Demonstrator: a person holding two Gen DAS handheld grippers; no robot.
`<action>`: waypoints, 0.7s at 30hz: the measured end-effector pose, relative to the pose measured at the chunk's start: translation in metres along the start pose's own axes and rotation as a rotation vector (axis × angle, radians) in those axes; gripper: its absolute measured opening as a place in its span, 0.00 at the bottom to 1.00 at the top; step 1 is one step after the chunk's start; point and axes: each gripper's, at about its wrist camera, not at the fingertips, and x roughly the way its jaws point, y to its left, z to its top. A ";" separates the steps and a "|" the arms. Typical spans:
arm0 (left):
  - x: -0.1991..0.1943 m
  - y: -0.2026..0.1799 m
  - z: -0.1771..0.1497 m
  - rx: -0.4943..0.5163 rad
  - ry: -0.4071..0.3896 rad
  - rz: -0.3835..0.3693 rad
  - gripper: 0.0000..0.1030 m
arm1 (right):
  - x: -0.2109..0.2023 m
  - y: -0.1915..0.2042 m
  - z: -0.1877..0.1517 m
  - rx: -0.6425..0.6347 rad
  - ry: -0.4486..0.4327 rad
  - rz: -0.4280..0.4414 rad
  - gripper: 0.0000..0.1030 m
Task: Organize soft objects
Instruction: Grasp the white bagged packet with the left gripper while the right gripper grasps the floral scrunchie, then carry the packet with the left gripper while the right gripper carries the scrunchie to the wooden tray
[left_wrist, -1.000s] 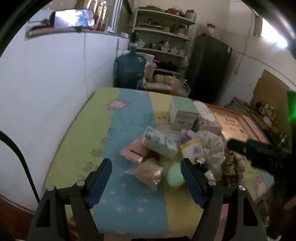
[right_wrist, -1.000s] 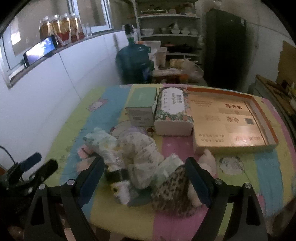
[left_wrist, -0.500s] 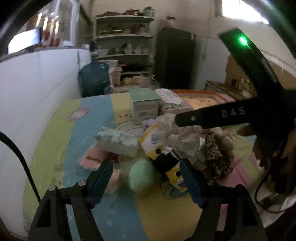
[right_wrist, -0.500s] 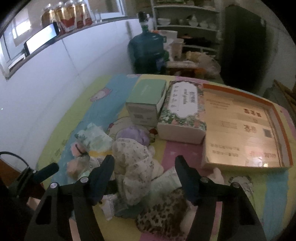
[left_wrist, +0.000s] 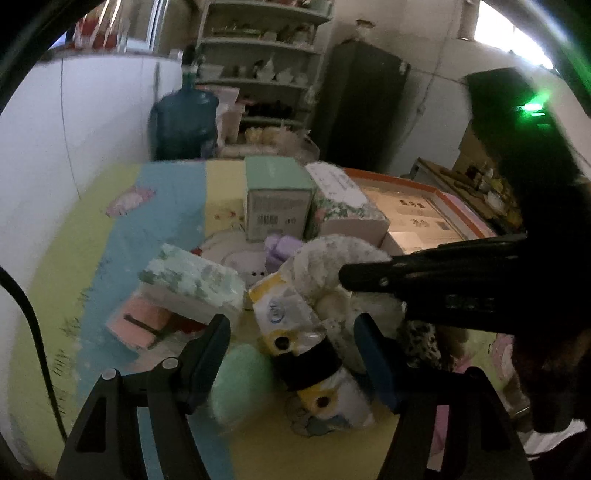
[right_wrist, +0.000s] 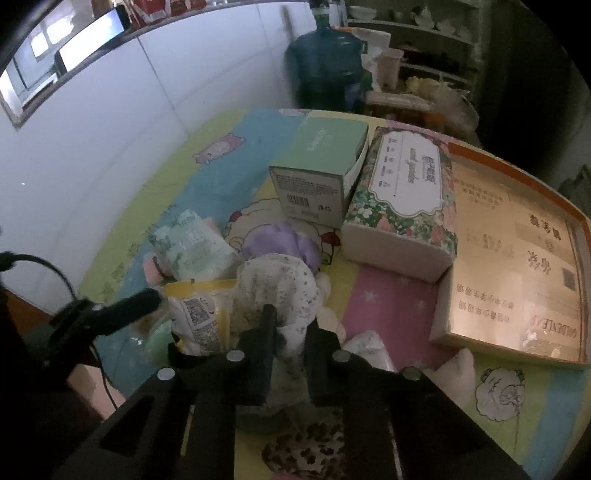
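A pile of soft things lies on the pastel mat. My right gripper (right_wrist: 290, 326) is shut on a white speckled cloth (right_wrist: 280, 284), which also shows in the left wrist view (left_wrist: 332, 258). My left gripper (left_wrist: 291, 332) is open around a yellow-and-white pack with a black band (left_wrist: 295, 339). A green sponge (left_wrist: 240, 384) lies by its left finger. A floral tissue pack (left_wrist: 192, 284), a pink sponge (left_wrist: 140, 325), a purple cloth (right_wrist: 284, 243) and a leopard-print plush (right_wrist: 306, 446) lie around. The right gripper's arm (left_wrist: 461, 288) crosses the left wrist view.
A mint box (right_wrist: 321, 166) and a floral tissue box (right_wrist: 406, 199) stand behind the pile. An open orange-rimmed gift box (right_wrist: 517, 251) lies at the right. A white wall (right_wrist: 129, 129) borders the left; a blue water jug (left_wrist: 184, 122) and shelves stand behind the table.
My right gripper has moved down and closed on the speckled cloth. My left gripper has moved closer, its fingers now around the banded pack.
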 end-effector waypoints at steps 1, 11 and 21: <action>0.002 0.002 0.000 -0.013 0.009 -0.005 0.57 | -0.005 0.000 0.000 -0.002 -0.013 0.009 0.11; 0.008 0.010 0.000 -0.062 0.043 -0.051 0.33 | -0.041 -0.002 0.002 0.008 -0.101 0.037 0.11; -0.019 0.009 0.008 -0.050 -0.004 -0.056 0.32 | -0.057 0.006 0.008 -0.002 -0.149 0.041 0.13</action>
